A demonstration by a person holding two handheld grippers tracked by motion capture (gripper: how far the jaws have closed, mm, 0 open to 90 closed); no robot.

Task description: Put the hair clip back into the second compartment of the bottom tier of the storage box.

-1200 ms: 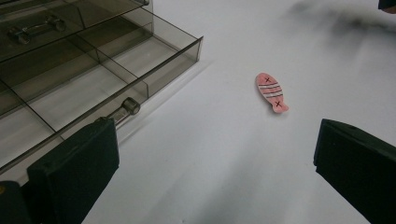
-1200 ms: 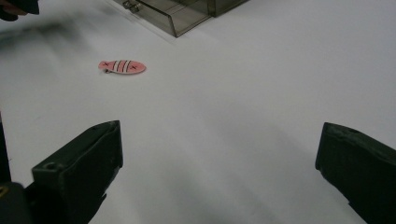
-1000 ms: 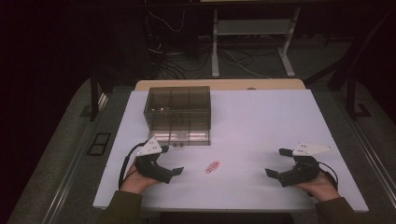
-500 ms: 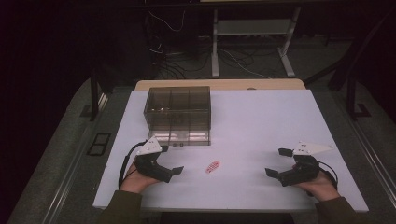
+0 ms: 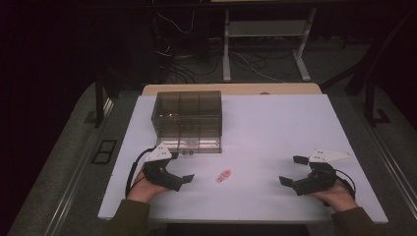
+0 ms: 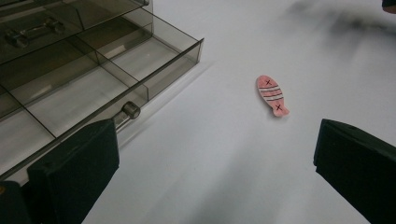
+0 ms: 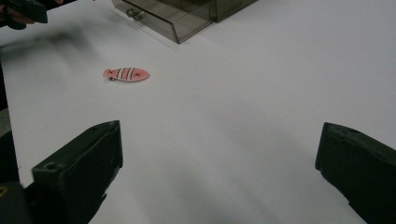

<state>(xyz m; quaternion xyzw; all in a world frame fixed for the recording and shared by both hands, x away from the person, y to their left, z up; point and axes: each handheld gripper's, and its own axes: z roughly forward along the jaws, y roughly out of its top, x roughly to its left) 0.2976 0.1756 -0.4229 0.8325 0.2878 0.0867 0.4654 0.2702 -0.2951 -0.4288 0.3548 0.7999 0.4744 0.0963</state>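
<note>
A small pink fish-shaped piece [image 5: 223, 175] [image 6: 272, 94] [image 7: 126, 74] with black stripes lies flat on the white table [image 5: 275, 128], between my two grippers. Behind it stands a smoked clear drawer box [image 5: 188, 115], its bottom drawer [image 5: 196, 145] [image 6: 93, 88] [image 7: 173, 18] pulled out. My left gripper [image 5: 181, 167] [image 6: 217, 135] is open; its left jaw is beside the drawer's knob [image 6: 131, 110], and the fish lies ahead toward its right jaw. My right gripper [image 5: 292, 170] [image 7: 219, 135] is open at the table's near right, holding nothing.
The open drawer is split into compartments with bare bottoms. The other hand's gripper [image 7: 23, 11] shows at the top left of the right gripper view. A wooden tabletop edge [image 5: 231, 88] lies behind the box, with a metal stand [image 5: 265, 34] and cables on the floor beyond.
</note>
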